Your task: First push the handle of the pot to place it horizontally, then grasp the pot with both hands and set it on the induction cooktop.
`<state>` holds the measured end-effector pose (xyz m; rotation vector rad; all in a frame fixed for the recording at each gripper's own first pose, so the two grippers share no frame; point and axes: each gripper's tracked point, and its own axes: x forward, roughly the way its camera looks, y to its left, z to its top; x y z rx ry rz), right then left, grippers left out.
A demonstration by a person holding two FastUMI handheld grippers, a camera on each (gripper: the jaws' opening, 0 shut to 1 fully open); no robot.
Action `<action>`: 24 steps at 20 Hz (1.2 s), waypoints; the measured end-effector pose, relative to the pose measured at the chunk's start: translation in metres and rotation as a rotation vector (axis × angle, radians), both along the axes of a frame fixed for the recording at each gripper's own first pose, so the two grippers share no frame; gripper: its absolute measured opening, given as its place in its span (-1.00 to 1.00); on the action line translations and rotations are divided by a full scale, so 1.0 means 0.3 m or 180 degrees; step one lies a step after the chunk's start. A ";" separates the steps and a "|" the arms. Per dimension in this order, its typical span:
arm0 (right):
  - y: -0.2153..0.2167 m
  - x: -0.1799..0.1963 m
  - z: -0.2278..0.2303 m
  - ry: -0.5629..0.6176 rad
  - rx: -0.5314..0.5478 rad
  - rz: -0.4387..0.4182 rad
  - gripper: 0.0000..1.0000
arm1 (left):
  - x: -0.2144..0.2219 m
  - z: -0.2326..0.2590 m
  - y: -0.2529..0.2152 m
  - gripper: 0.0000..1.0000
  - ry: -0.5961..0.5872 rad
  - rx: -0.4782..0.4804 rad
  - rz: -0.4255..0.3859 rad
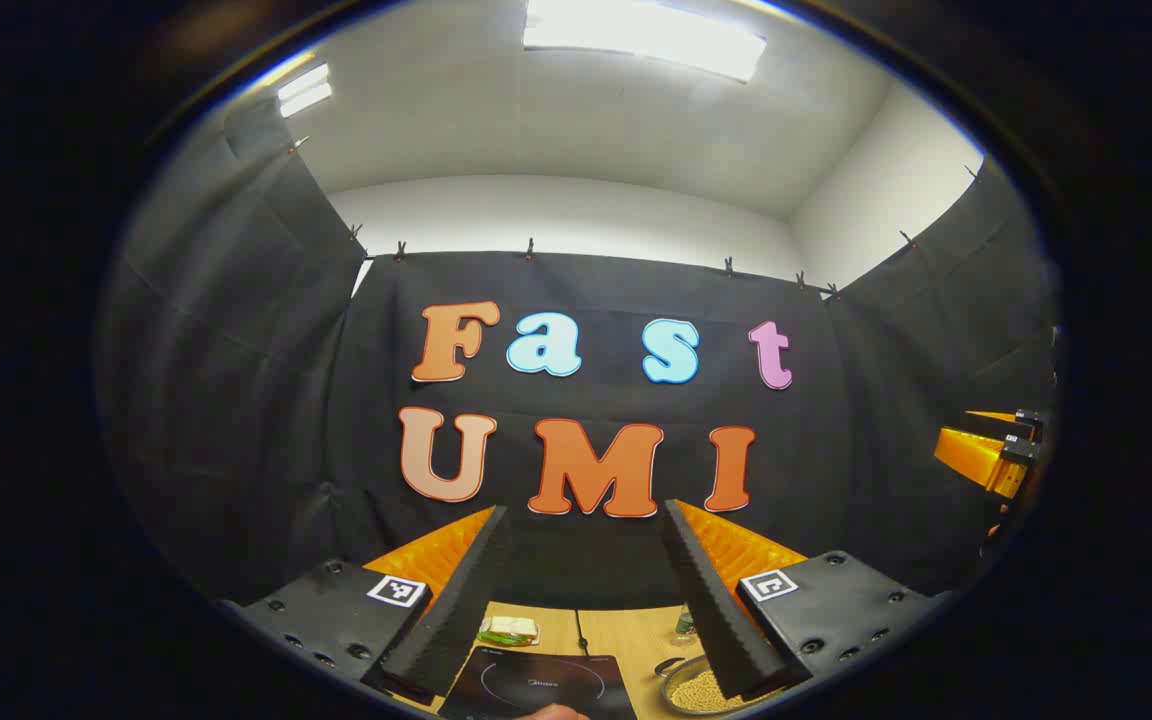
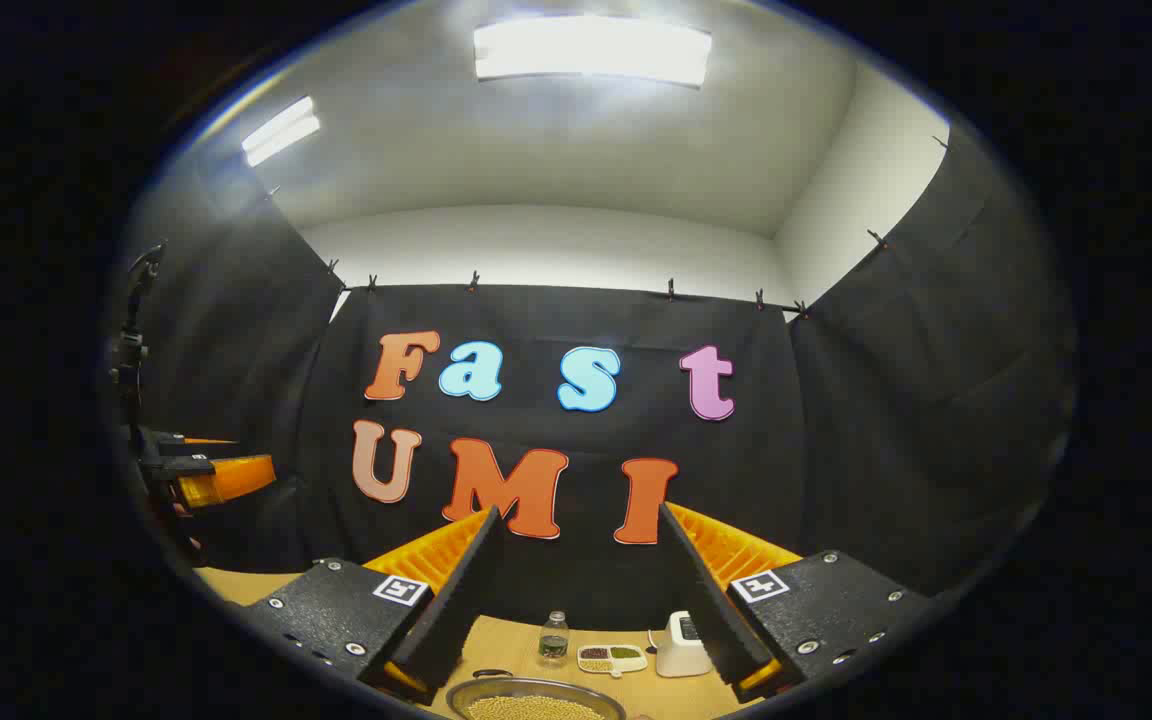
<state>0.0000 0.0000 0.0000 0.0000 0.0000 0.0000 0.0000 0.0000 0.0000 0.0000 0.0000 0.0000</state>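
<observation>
Jaws of both grippers released — pot (image 2: 534,700) and induction cooktop (image 1: 541,685) on wooden table (image 1: 636,635).

1. Pot (image 2: 534,700): silvery metal, filled with pale tan beans, low centre of the right gripper view
2. Induction cooktop (image 1: 536,683): glossy black with a thin white ring
3. Table (image 1: 626,630): light wood
4. Small appliance (image 2: 681,645): white, lower right
</observation>
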 end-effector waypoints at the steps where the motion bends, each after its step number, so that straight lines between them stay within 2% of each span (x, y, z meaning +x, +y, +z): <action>1: -0.002 0.002 -0.006 0.0014 -0.0019 0.0010 0.89 | 0.015 -0.010 0.005 0.87 0.0020 -0.0004 0.0021; 3: -0.016 0.003 -0.010 0.0017 -0.0035 -0.0004 0.89 | 0.031 -0.030 -0.003 1.00 0.0066 -0.0019 0.0019; 4: -0.026 0.001 -0.011 0.0015 -0.0036 -0.0011 0.89 | 0.045 -0.040 -0.006 0.87 0.0089 -0.0017 0.0021; 6: -0.048 -0.002 -0.016 0.0014 -0.0034 -0.0030 0.89 | 0.065 -0.057 -0.020 0.87 0.0118 -0.0009 -0.0003; 7: -0.058 -0.005 -0.018 0.0022 -0.0026 -0.0044 0.89 | 0.069 -0.066 -0.028 1.00 0.0138 0.0006 -0.0010; 17: -0.130 -0.018 -0.060 0.0084 0.0040 -0.0084 0.89 | 0.080 -0.078 -0.099 0.97 0.0136 0.0099 -0.0068; 24: -0.156 -0.009 -0.083 0.0102 0.0077 -0.0123 0.89 | 0.070 -0.050 -0.093 0.97 0.0053 0.0147 -0.0002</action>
